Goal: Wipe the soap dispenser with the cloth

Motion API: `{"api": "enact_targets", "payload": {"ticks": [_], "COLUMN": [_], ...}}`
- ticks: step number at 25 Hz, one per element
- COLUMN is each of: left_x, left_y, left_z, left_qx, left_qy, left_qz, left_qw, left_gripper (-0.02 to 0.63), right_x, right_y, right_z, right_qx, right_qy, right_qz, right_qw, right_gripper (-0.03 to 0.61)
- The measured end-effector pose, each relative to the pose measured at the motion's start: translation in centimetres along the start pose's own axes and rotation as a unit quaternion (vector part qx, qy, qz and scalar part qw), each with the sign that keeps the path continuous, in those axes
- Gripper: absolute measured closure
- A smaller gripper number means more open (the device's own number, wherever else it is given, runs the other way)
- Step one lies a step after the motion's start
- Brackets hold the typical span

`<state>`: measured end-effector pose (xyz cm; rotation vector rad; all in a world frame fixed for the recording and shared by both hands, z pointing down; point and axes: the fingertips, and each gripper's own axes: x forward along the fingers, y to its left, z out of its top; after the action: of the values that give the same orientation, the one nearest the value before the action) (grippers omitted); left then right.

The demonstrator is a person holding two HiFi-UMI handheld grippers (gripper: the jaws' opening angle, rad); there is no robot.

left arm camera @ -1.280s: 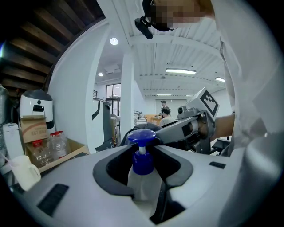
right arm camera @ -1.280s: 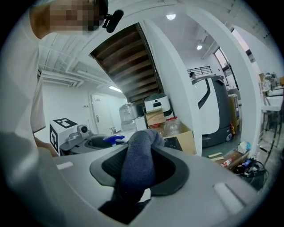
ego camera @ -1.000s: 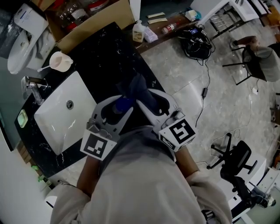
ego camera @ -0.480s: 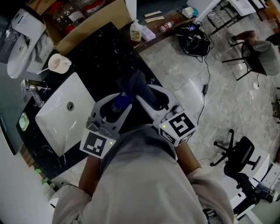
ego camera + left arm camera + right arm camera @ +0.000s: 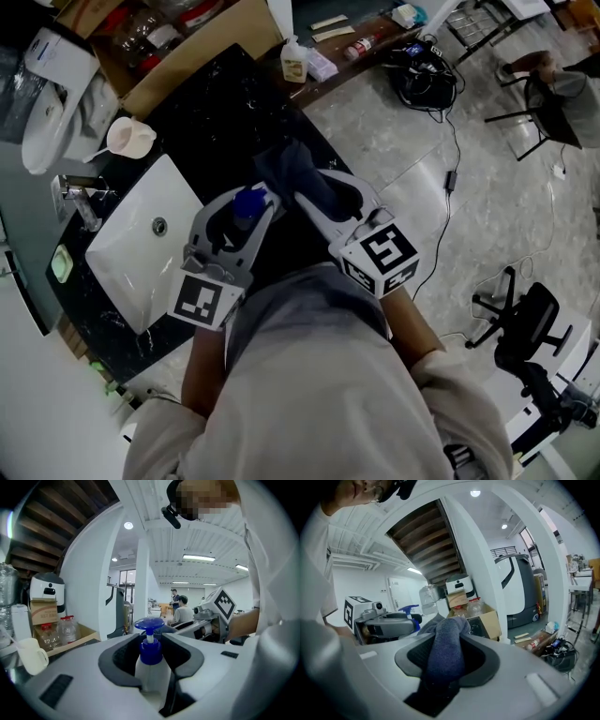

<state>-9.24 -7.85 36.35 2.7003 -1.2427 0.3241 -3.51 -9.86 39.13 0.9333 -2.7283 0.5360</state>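
Pinching the half-hidden soap dispenser (image 5: 150, 660), left gripper (image 5: 236, 216); right gripper (image 5: 328, 194) clamped on cloth (image 5: 445, 653).

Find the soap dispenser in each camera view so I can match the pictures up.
Head view: soap dispenser centre-left, its blue pump top just right of the white sink.
Left gripper view: soap dispenser dead centre, upright between the jaws.
Right gripper view: only its blue pump shows, left of the cloth.
Shared landmark: the cardboard box.

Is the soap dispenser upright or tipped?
Upright: the soap dispenser stands with its pump on top, clamped in the left gripper.
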Motion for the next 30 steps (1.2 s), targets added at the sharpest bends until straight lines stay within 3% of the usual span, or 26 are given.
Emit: {"api": "enact_targets", "payload": {"ticks": [10,30], "left_x": [-0.2,-0.2], "left_y": [2.0,2.4], "left_z": [0.7,0.8], "left_qx": [-0.020,-0.031], "left_qy": [-0.025,-0.034], "left_qz": [0.045,0.055], "left_qw": [0.9985,0.9974], "left_gripper": [0.471,0.471], "right_x": [1.0,2.5], "right_y": [0.5,0.1], "right_z": [-2.8,-6.6], "right_qx": [0.002,-0.010], "right_qy": [0.033,0.095], "right_qz": [0.005,0.001], "right_qw": [0.999,0.995], "right_gripper": [0.440,0.440]}}
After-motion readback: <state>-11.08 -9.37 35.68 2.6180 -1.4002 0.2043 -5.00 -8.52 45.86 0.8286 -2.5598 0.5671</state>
